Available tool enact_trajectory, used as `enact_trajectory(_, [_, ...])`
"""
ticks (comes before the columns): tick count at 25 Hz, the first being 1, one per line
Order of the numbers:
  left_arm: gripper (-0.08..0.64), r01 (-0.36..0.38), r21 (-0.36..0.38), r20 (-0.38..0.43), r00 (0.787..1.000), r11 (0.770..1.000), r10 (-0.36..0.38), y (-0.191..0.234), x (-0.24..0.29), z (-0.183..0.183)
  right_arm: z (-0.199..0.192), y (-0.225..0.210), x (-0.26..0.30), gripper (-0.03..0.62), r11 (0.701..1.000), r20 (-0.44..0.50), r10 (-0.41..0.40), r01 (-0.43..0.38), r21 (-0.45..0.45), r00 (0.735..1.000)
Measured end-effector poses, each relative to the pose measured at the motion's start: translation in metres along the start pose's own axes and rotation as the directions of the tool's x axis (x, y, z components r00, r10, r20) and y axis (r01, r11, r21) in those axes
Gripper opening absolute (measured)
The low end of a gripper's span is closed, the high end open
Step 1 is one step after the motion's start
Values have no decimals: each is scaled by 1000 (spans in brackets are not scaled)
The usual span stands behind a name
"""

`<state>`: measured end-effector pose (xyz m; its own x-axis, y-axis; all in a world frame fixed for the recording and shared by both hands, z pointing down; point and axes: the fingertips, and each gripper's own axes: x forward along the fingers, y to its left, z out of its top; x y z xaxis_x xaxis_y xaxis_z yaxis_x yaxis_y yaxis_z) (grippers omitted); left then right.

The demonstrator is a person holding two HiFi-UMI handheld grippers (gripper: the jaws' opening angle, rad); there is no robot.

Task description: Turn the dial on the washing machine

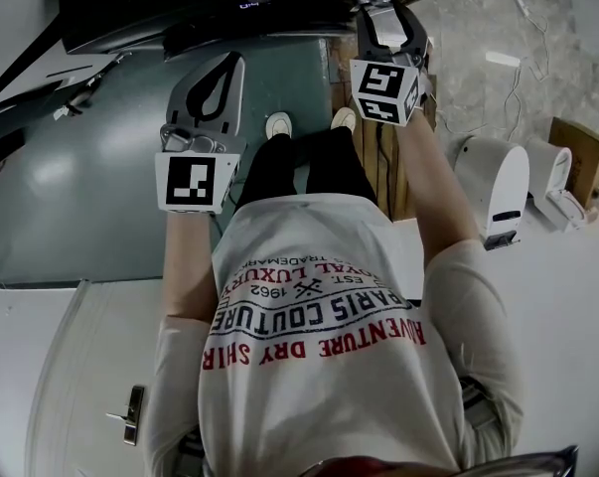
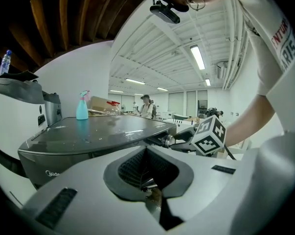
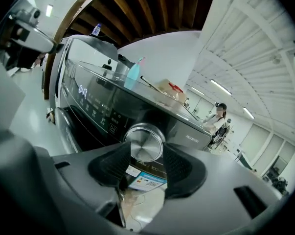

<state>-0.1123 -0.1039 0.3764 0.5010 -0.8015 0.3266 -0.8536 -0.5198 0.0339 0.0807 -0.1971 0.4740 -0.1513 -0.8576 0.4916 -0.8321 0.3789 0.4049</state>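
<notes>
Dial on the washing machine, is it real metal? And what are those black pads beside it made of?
Dial: looks like brushed metal, or maybe metal-look plastic; it is silvery, with fine circular lines and a bright sheen. Pads: probably rubber; they are matt black with a ribbed grip texture.

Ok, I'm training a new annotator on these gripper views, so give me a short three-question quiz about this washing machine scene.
1. Which thing shows between the jaws of the right gripper? A) a door handle B) the silver dial C) a towel
2. Fill in: the blue spray bottle stands on the ____ of the washing machine.
3. True or false: the left gripper grips the spray bottle.
Key: 1 B; 2 top; 3 false, its jaws are together and empty.
</notes>
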Motion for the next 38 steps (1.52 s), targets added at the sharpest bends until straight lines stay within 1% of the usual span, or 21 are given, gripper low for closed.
enact_trajectory(2, [17, 2, -1, 1, 1000, 1000, -2, 0, 1, 0, 0, -1, 0, 225, 996, 0, 33, -33, 84, 999])
enact_trajectory(4, [17, 5, 0, 0, 1000, 1000, -5, -1, 1, 0, -1, -3, 1, 227, 976, 0, 82, -81, 200, 997])
enact_trajectory(5, [17, 7, 1, -2, 1000, 1000, -7, -2, 2, -1, -2, -5, 1, 227, 967, 1, 99, -96, 237, 995])
enact_trajectory(6, [17, 8, 1, -3, 1000, 1000, -8, -2, 2, -1, -3, -6, 2, 227, 963, 1, 106, -103, 248, 994])
enact_trajectory(9, [17, 13, 6, -6, 1000, 1000, -13, -4, 2, -3, -3, -6, 1, 229, 971, 3, 97, -96, 217, 995])
enact_trajectory(12, [17, 16, 16, -15, 1000, 1000, -16, -4, 2, -5, 2, -3, -1, 229, 974, 12, 73, -74, 213, 997])
enact_trajectory(15, [17, 15, 20, -21, 1000, 1000, -15, -3, 1, -5, 6, 1, -6, 276, 982, 28, 55, -59, 178, 998])
enact_trajectory(18, [17, 5, 31, -13, 1000, 1000, -5, 0, 0, -4, 8, 6, -6, 293, 996, 46, 42, -45, 74, 998])
enact_trajectory(21, [17, -2, 46, -5, 1000, 999, 2, 1, -1, -3, 11, 10, -5, 299, 999, 58, 24, -21, -45, 998])
enact_trajectory(23, [17, -2, 43, -3, 1000, 999, 2, 1, -3, -3, 8, 10, -3, 299, 996, 45, 11, -7, -87, 999])
enact_trajectory(25, [17, -1, 41, -6, 1000, 999, 1, 0, -4, -5, 4, 9, 0, 298, 994, 24, -10, 13, -106, 1000])
enact_trajectory(28, [17, 4, 50, -12, 1000, 999, -3, 0, -6, -7, 3, 7, 3, 296, 995, 17, -26, 28, -99, 1000])
enact_trajectory(32, [17, -2, 50, -16, 1000, 999, 3, 3, -8, -10, 3, 6, 4, 284, 998, 13, -15, 16, -61, 1000])
enact_trajectory(35, [17, -4, 62, -8, 1000, 998, 4, 3, -10, -9, 4, 4, 3, 284, 1000, 13, 10, -10, 25, 1000])
enact_trajectory(38, [17, -5, 66, -15, 1000, 998, 6, 2, -12, -10, 6, 3, 2, 282, 990, 16, 42, -43, 135, 999])
